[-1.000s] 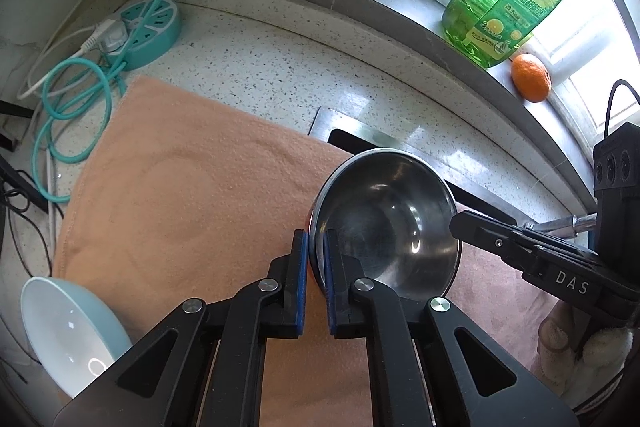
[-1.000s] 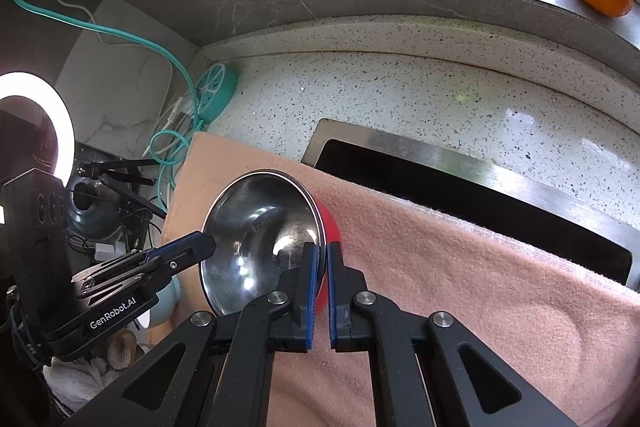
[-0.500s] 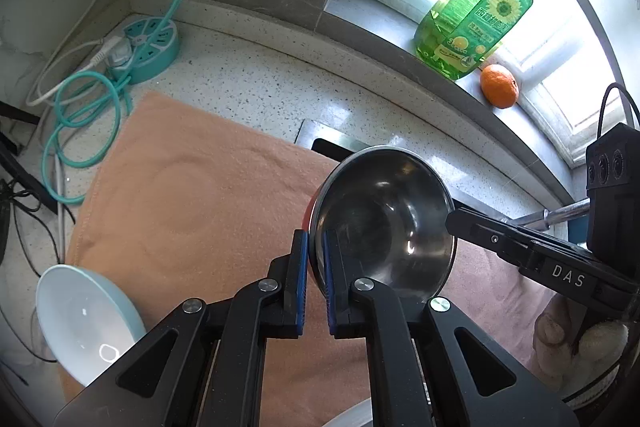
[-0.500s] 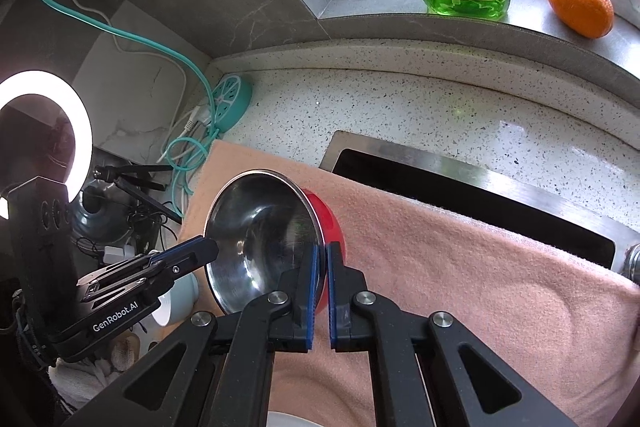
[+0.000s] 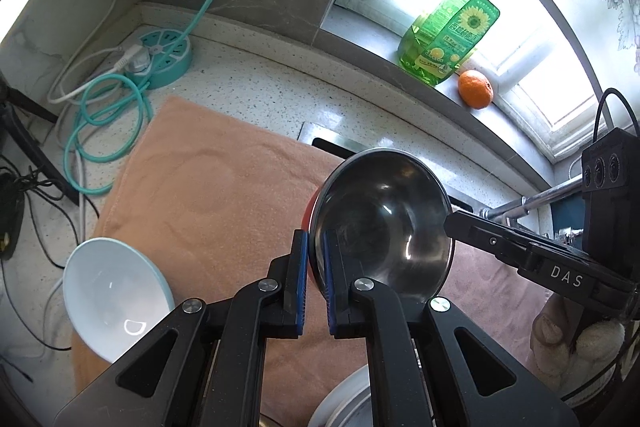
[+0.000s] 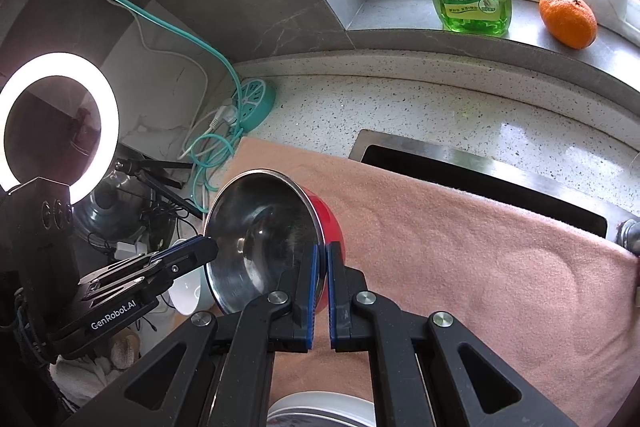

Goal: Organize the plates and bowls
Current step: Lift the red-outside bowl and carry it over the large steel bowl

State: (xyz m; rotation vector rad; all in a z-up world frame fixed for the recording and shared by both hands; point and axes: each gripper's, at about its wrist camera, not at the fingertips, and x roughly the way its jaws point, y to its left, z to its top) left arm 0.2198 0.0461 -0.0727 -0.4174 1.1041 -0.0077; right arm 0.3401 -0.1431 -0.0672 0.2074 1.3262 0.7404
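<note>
Across the speckled pale stone countertop [image 5: 256,99] lies a large peach-pink terry towel [image 5: 208,187], one edge draped over the rim of a recessed stainless steel sink [image 6: 480,163]. Above the towel, a round steel bowl with a red outer wall [image 5: 380,223] is held tilted, its polished interior facing both cameras, clear of the cloth. The left gripper [image 5: 316,259] pinches the bowl's near rim between blue-padded fingers [image 5: 301,267], one pad inside and one outside. The right gripper [image 6: 322,271] clamps the opposite rim in the same way. A pale blue ceramic bowl [image 5: 116,299] rests on the towel's left edge, well apart from the steel bowl. Part of a white round dish [image 6: 320,407] shows at the bottom of both views, below the grippers. On the grey window sill [image 6: 400,19] stands a green dish-soap bottle with a sunflower label [image 5: 452,35], an orange mandarin [image 5: 474,89] just beside it. A round teal power strip [image 5: 160,55] with coiled teal cable sits in the corner.
</note>
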